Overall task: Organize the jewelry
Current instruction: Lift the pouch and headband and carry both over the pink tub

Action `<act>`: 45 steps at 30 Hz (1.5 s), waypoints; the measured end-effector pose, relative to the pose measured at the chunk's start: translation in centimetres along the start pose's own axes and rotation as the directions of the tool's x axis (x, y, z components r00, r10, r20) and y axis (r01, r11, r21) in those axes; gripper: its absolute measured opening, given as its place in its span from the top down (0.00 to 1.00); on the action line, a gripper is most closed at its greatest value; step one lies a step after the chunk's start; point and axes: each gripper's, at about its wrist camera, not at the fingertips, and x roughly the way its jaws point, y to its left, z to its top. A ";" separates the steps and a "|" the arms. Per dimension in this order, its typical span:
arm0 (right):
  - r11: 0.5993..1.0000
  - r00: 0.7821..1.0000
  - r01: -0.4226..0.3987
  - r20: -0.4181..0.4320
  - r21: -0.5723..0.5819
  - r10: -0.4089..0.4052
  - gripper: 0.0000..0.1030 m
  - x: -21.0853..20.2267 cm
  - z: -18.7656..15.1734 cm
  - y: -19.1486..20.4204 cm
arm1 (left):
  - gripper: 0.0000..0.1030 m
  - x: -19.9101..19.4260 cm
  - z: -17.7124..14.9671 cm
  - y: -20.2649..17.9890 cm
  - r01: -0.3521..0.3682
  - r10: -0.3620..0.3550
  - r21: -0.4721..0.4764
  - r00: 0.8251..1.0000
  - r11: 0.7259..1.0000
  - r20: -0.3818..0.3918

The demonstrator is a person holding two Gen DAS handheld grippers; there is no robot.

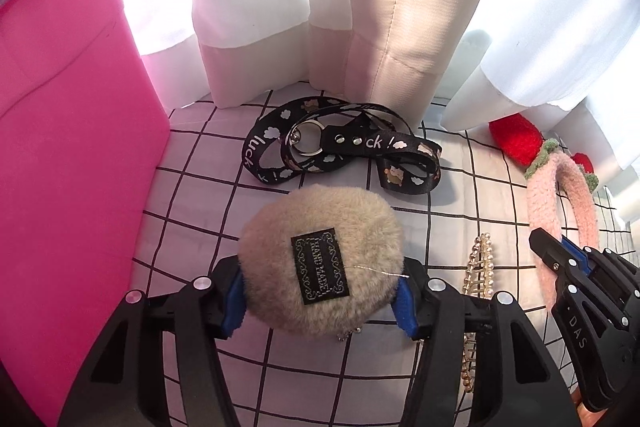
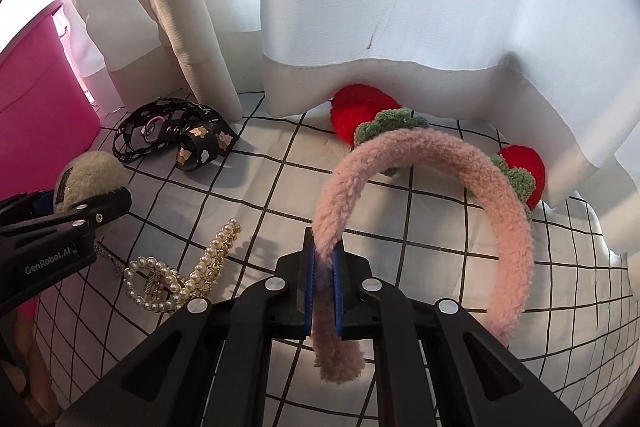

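Note:
My left gripper (image 1: 320, 297) is shut on a beige fluffy pompom (image 1: 320, 255) that bears a black "hand made" label; the blue pads press its two sides and it hangs above the checked cloth (image 1: 200, 227). My right gripper (image 2: 323, 281) is shut on one end of a pink fuzzy headband (image 2: 432, 155) with red strawberry ornaments (image 2: 524, 167); the band arches up off the cloth. In the right wrist view the left gripper (image 2: 80, 215) with the pompom (image 2: 92, 171) shows at the left edge. Pearl hair clips (image 2: 180, 275) lie between the two grippers.
A tall pink bin (image 1: 72, 167) stands at the left. A black printed lanyard (image 1: 344, 147) with a metal ring lies near the white and beige curtains (image 1: 360, 7) at the back. A person's hand shows at the lower left of the right wrist view.

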 end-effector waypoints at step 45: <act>0.995 0.989 -0.056 0.138 0.082 0.045 0.91 -16.9 -10.3 -1.6 | 0.45 -11.2 -1.6 -1.9 0.080 -0.091 0.087 0.988 0.993 0.127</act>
